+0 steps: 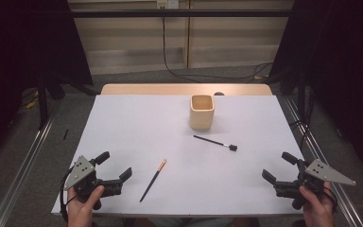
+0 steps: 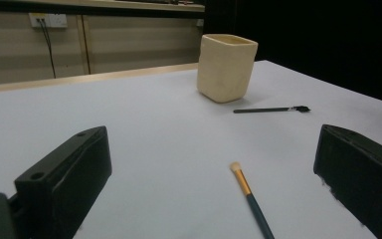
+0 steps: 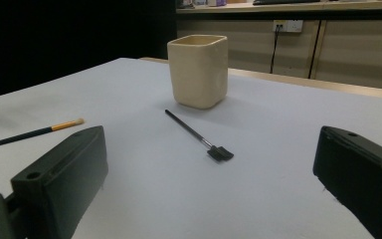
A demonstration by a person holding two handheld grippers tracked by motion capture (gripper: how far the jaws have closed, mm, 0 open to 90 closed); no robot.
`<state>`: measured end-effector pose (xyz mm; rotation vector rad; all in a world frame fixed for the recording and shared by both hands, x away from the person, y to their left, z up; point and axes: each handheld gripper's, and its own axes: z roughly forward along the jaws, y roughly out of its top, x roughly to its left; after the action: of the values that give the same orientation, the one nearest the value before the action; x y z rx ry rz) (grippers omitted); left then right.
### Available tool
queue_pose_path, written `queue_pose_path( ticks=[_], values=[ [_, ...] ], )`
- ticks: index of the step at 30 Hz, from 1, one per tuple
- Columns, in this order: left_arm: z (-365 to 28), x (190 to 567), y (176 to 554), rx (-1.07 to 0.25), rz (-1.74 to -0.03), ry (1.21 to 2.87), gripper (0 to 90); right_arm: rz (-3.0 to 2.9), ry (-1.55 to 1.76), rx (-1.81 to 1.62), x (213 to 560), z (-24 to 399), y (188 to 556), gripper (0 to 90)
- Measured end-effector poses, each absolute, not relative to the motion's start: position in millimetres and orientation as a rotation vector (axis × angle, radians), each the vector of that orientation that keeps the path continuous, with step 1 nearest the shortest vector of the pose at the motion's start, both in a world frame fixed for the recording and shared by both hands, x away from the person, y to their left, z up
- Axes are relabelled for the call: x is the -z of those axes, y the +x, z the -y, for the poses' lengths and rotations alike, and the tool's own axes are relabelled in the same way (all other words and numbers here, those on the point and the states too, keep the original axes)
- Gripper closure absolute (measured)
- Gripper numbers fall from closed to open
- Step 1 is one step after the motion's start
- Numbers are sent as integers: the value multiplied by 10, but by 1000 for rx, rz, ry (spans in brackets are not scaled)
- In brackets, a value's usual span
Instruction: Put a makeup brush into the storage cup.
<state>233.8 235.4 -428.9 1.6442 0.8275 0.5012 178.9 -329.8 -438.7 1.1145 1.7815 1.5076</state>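
A cream square cup (image 1: 202, 111) (image 2: 226, 67) (image 3: 198, 70) stands upright at the far middle of the white table (image 1: 137, 127). In front of it lies a thin black brush (image 1: 214, 142) (image 2: 270, 109) (image 3: 197, 135) with a dark flat head. Nearer the front lies a dark-handled brush with an orange ferrule and pale tip (image 1: 153, 179) (image 2: 249, 197) (image 3: 30, 133). My left gripper (image 1: 115, 166) rests open at the front left corner, its jaws wide and bare. My right gripper (image 1: 280, 166) rests open at the front right corner, nothing between its jaws.
A wooden strip (image 1: 184, 89) runs along the table's far edge. Metal rails (image 1: 23, 165) flank both sides on the floor. Cables (image 1: 170, 71) trail over the floor behind, below a wall socket (image 1: 167, 4). Dark curtains hang at both sides.
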Motion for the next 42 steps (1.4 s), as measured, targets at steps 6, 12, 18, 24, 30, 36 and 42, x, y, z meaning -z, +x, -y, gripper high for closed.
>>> queue_pose_path(
  ticks=[6,12,18,24,30,36,42],
  values=[
    [-2219,4212,2415,-479,-761,1667,16,-1778,1120,-1514,4387,3305,1781,1],
    [-2090,4158,2517,-484,-728,1681,16,-1781,1115,-1516,4386,3294,1785,1],
    [-2026,4084,2593,-473,-706,1681,20,-1787,1107,-1520,4385,3285,1802,2],
    [-1953,4049,2649,-457,-679,1698,20,-1789,1108,-1524,4388,3273,1822,2],
    [-1896,4007,2755,-455,-680,1704,23,-1801,1104,-1528,4389,3256,1833,2],
    [-1762,3889,2875,-452,-654,1705,24,-1802,1105,-1528,4391,3255,1844,2],
    [-1663,3891,3015,-408,-640,1726,26,-1803,1107,-1531,4392,3257,1844,0]
  ],
)
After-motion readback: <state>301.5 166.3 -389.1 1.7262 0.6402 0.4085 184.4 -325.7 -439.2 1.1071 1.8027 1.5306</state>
